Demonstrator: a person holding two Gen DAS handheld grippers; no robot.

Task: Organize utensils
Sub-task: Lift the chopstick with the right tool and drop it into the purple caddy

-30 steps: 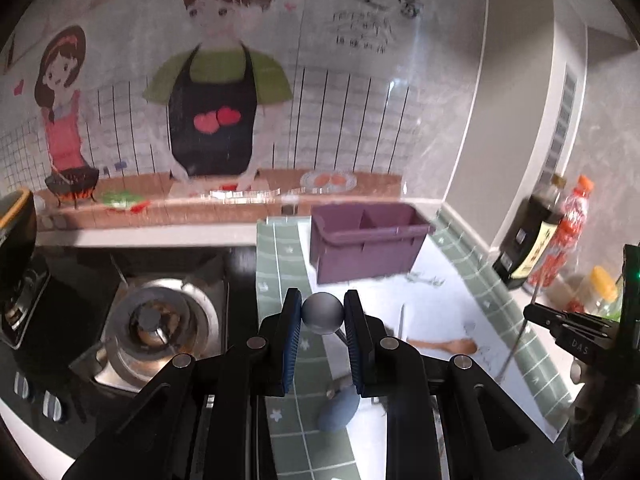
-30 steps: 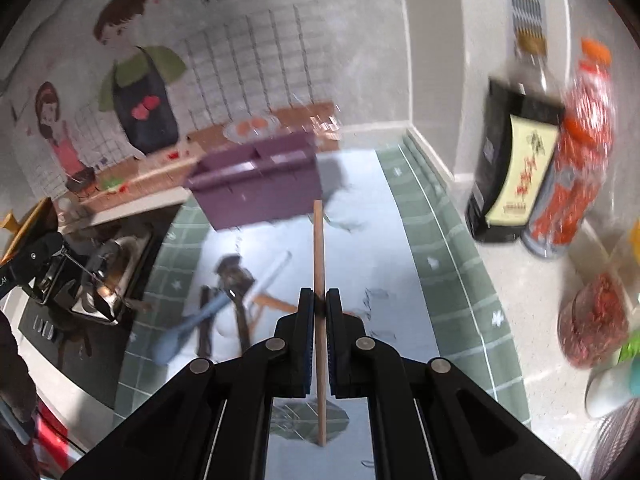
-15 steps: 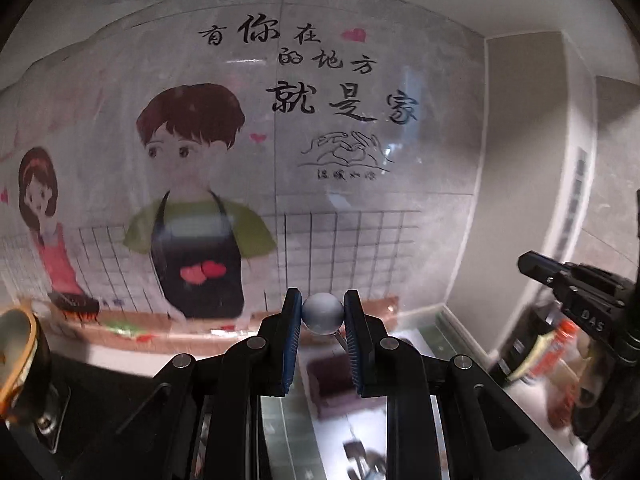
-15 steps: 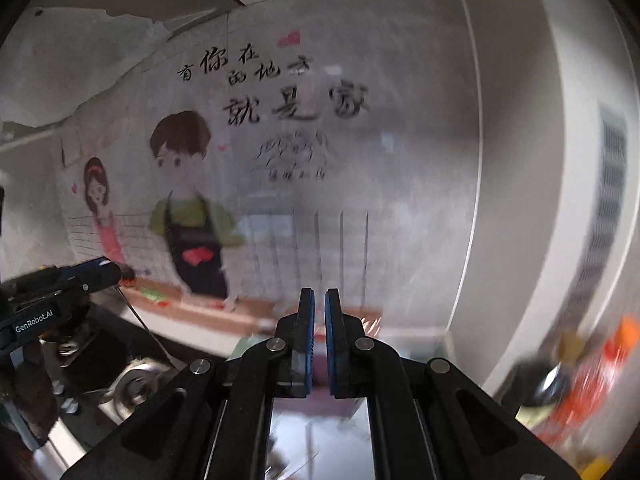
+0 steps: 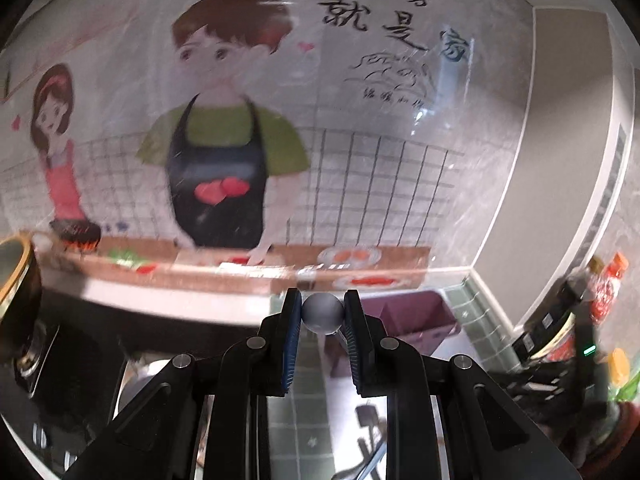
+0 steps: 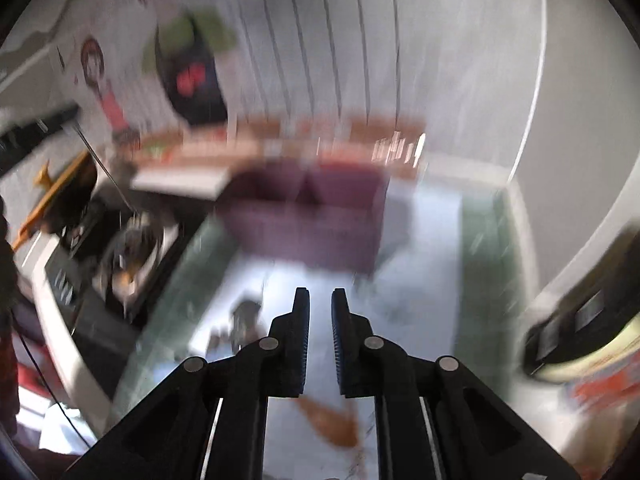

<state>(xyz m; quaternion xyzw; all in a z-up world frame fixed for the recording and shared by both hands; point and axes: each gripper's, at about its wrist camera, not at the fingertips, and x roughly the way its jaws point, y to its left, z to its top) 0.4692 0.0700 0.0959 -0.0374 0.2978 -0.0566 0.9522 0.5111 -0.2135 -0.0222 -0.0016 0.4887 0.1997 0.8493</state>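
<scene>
Chopstick gone from opening right gripper (image 6: 320,300)

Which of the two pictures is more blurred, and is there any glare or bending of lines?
Right wrist view: heavy motion blur, purple bin smeared, only the right gripper sharp. Left wrist view: mild blur, wall sticker readable, sheen on the tiles, fisheye bends the wall corner.

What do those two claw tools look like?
Both look alike. The left gripper and right gripper each have two flat black fingers with ribbed blue pads, carried on angular black linkage arms joined by round silver pins. No cables or markings show on them.
</scene>
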